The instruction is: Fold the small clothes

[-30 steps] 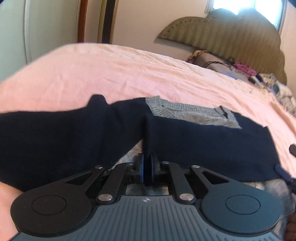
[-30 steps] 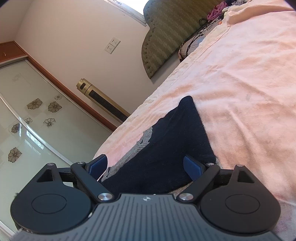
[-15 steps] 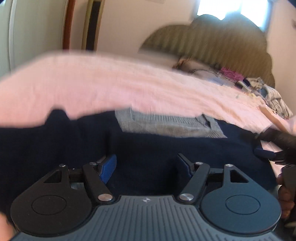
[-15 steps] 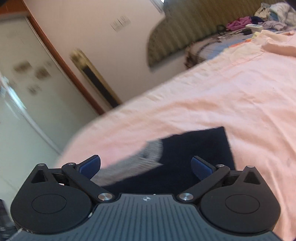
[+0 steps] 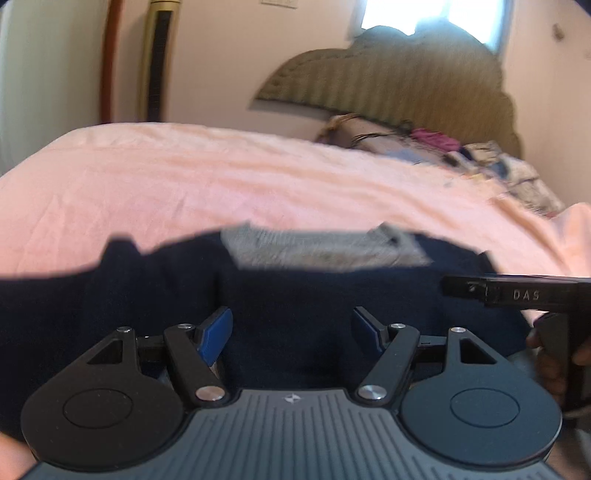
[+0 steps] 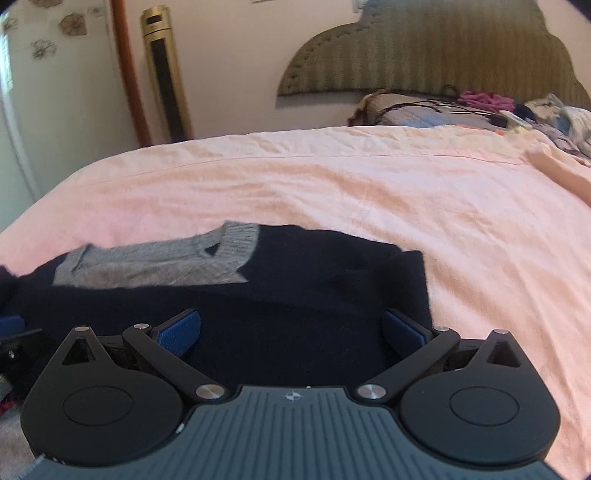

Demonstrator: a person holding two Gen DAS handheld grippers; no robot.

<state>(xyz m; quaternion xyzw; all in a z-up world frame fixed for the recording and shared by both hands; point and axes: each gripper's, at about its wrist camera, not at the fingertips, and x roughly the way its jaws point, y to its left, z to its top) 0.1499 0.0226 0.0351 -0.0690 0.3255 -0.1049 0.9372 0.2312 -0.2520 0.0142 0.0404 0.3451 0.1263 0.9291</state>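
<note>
Sweater (image 6: 295,295), dark blue with a gray collar, lies flat on the pink bed (image 6: 369,192). The left gripper (image 5: 291,328) pinched it 1 second ago; now both it and the right gripper (image 6: 291,328) gape apart, holding nothing. That fold looks done.

Blown-out daylight from the window (image 5: 432,14), motion-blurred left view, sharper right, fisheye-bowed edges.

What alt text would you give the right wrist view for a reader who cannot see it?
The open right claw hovers low over a navy sweater with a grey ribbed collar, lying flat on a pink bedsheet. Behind the bed stand an olive padded headboard, a gold tower fan and a clutter of clothes.
</note>
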